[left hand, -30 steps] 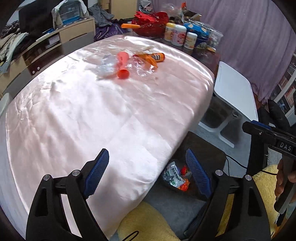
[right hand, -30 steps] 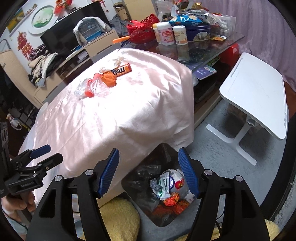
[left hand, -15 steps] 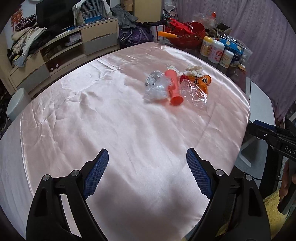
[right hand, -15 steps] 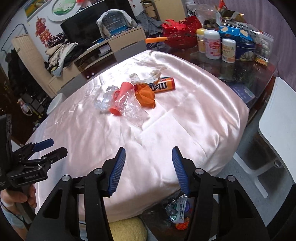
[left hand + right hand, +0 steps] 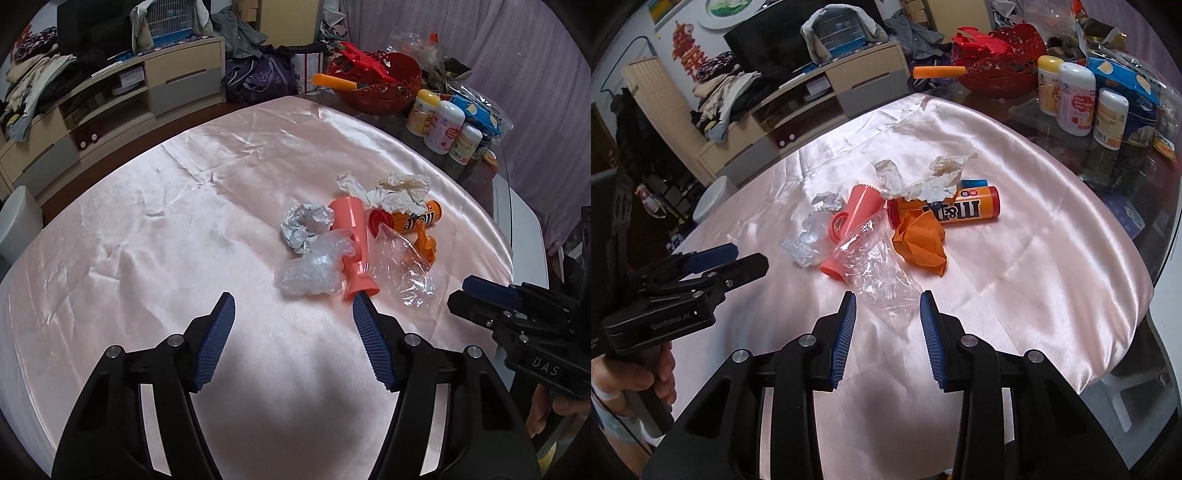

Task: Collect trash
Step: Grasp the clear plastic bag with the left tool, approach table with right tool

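Both the left gripper [image 5: 291, 325] and right gripper [image 5: 887, 320] are spread, empty; pinch the clear plastic bag [image 5: 875, 273] low, where it bunches.

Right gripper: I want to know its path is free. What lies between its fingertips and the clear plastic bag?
Nothing but bare pink tablecloth. In the right wrist view the right gripper is open, and the clear plastic bag reaches almost to its fingertips.

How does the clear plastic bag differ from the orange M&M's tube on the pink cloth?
The clear plastic bag is see-through, limp and crumpled; the orange M&M's tube is opaque, rigid and printed. The bag lies nearest the right gripper, whereas the tube lies farther back, partly under white crumpled paper. Both rest on the pink cloth.
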